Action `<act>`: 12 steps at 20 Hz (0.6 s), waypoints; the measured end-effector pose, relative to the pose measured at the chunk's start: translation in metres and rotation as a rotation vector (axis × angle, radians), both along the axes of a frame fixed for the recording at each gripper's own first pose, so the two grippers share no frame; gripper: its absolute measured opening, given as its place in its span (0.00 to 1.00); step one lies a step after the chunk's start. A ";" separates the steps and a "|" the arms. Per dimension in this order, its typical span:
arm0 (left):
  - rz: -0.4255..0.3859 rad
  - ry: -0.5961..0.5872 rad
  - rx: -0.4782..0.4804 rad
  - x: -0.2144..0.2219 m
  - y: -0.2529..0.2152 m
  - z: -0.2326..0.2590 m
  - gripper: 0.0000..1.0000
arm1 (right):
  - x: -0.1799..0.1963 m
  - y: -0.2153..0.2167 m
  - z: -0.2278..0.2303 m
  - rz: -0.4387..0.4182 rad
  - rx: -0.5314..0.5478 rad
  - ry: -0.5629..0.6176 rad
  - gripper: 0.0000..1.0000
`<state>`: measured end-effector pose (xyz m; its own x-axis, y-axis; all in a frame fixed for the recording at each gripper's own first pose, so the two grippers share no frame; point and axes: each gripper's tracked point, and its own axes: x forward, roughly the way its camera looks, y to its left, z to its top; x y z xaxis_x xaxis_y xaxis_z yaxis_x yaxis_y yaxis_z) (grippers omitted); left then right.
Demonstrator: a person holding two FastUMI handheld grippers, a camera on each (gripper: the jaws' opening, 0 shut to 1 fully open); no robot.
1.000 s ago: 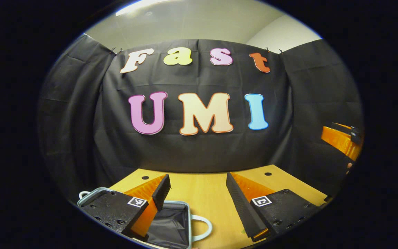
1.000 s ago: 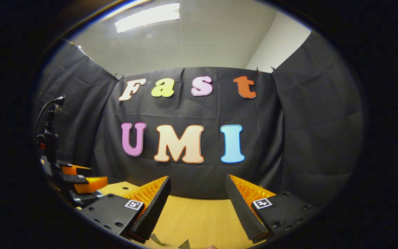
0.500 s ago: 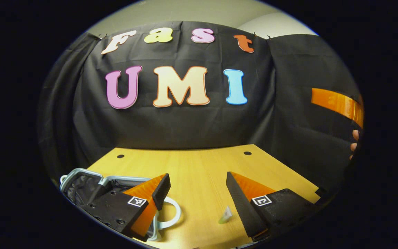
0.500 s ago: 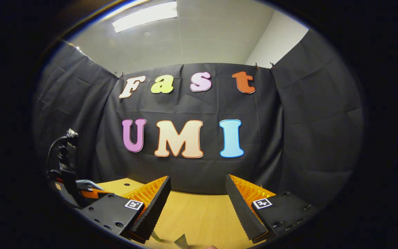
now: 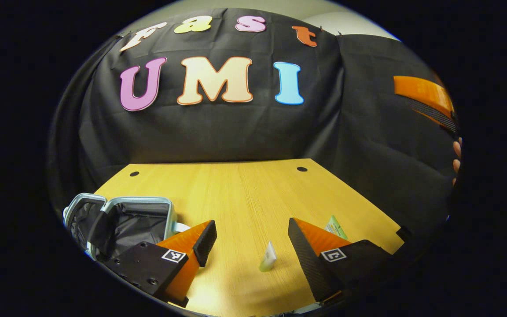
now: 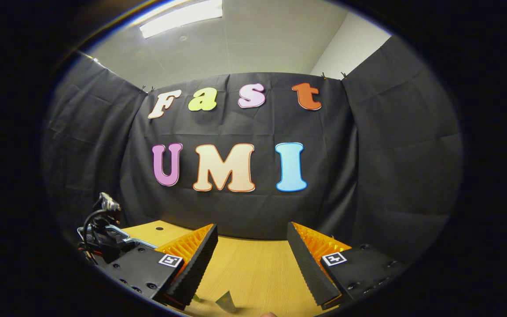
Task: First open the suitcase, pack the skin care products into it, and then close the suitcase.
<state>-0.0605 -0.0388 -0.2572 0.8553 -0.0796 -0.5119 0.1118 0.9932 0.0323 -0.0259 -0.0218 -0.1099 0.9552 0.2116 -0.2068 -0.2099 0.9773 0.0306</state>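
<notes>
One suitcase [image 5: 121,215]; two sachets [image 5: 268,257].

The table [image 5: 244,193] is pale wood with a fine straight grain and a soft satin sheen. At its eight o'clock, the suitcase [image 5: 121,220] has a smooth, light metallic-looking rim and a dark, matt cloth lining that creases loosely. The small tube [image 5: 268,257] near six o'clock looks like smooth plastic, the sachet [image 5: 335,226] at four o'clock glossy
</notes>
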 end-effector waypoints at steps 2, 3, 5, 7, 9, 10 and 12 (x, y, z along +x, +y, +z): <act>-0.008 0.039 -0.002 -0.002 -0.003 -0.018 0.95 | -0.002 -0.002 -0.003 0.000 -0.002 0.008 0.99; -0.008 0.064 -0.005 -0.003 -0.004 -0.027 0.95 | -0.002 -0.002 -0.005 0.004 -0.001 0.015 0.98; -0.009 0.101 -0.012 -0.006 -0.009 -0.044 0.95 | -0.003 -0.006 -0.009 0.002 -0.007 0.027 0.99; -0.012 0.133 -0.023 -0.008 -0.013 -0.058 0.95 | -0.004 -0.009 -0.013 -0.001 -0.015 0.035 0.98; -0.016 0.157 -0.022 -0.011 -0.014 -0.071 0.94 | -0.006 -0.012 -0.017 -0.001 -0.020 0.043 0.99; -0.016 0.168 -0.022 -0.012 -0.014 -0.077 0.93 | -0.006 -0.013 -0.017 0.001 -0.017 0.041 0.99; -0.010 0.192 -0.030 -0.015 -0.014 -0.091 0.89 | -0.007 -0.014 -0.020 0.004 -0.011 0.038 0.99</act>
<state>-0.0755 -0.0524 -0.3487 0.7412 -0.1051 -0.6631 0.1227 0.9922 -0.0200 -0.0333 -0.0359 -0.1298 0.9456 0.2132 -0.2457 -0.2129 0.9767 0.0280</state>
